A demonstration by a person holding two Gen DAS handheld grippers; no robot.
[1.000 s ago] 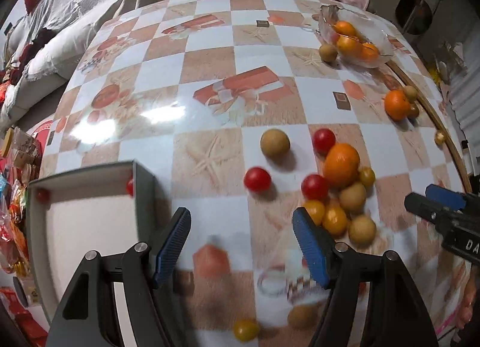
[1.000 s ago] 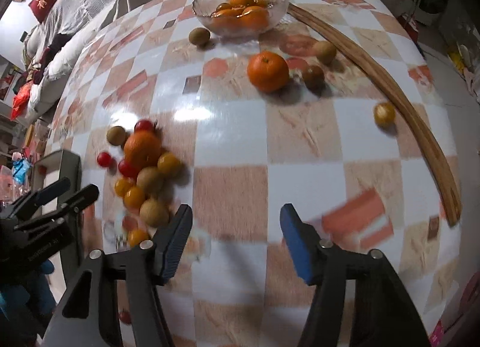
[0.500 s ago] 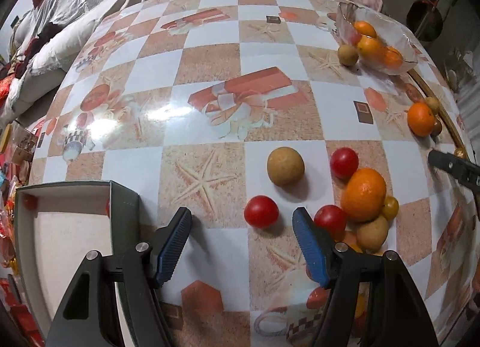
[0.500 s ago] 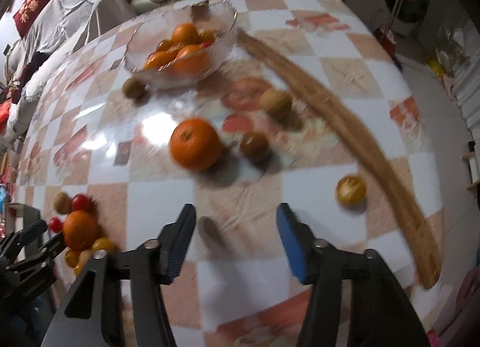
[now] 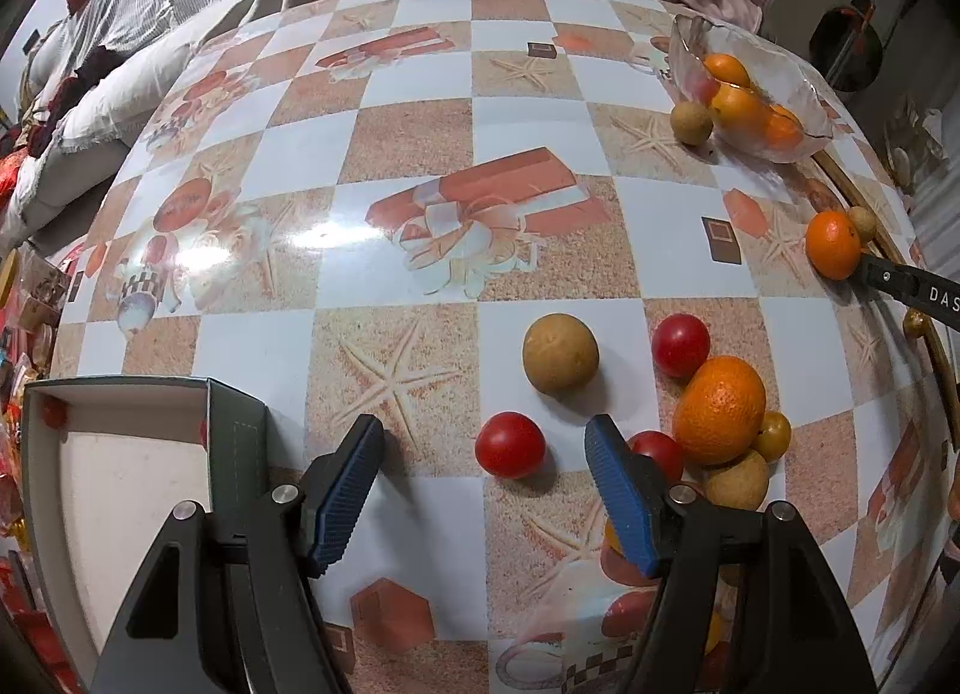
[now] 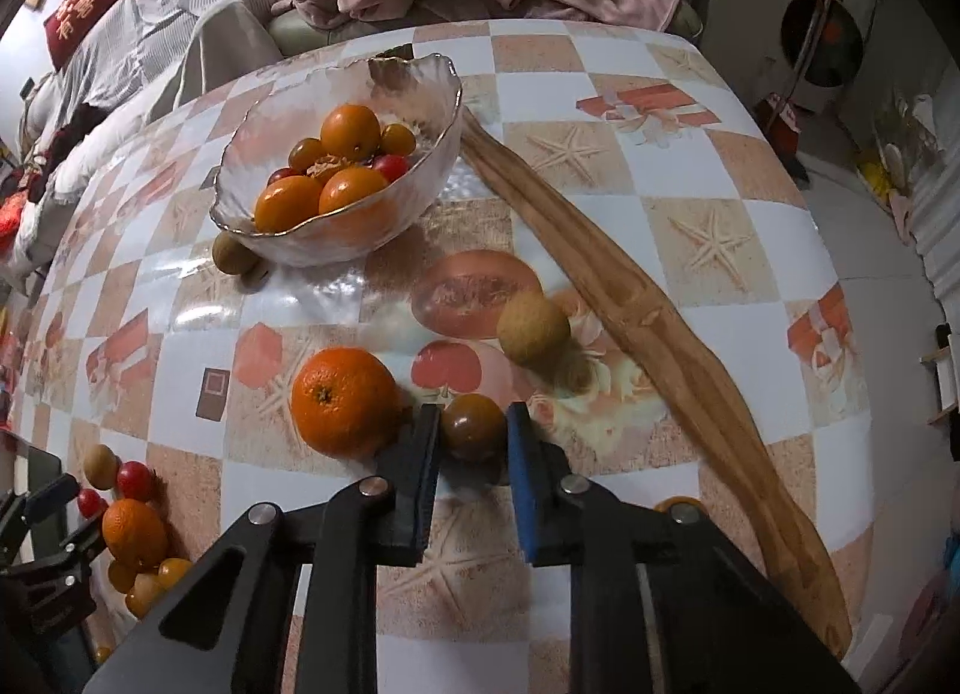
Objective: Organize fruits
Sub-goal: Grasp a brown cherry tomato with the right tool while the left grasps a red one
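My left gripper [image 5: 486, 445] is open, its jaws on either side of a red cherry tomato [image 5: 510, 444] on the table. A tan longan [image 5: 560, 353], another red tomato [image 5: 680, 337], and an orange [image 5: 720, 419] lie just beyond, to the right. My right gripper [image 6: 474, 436] has closed around a dark brown-green tomato [image 6: 473, 427] resting on the table, beside an orange [image 6: 344, 402]. A glass bowl [image 6: 420, 87] with oranges and small tomatoes stands further back.
A grey box with white inside [image 5: 120, 454] sits at the table's left edge. A long wooden strip [image 6: 630, 298] runs along the right side. A longan [image 6: 533, 331] lies near it, another [image 6: 233, 253] by the bowl. A sofa with clothes lies behind.
My left gripper moved forward until the red tomato sits between its jaws. My right gripper moved up to the dark tomato and narrowed onto it.
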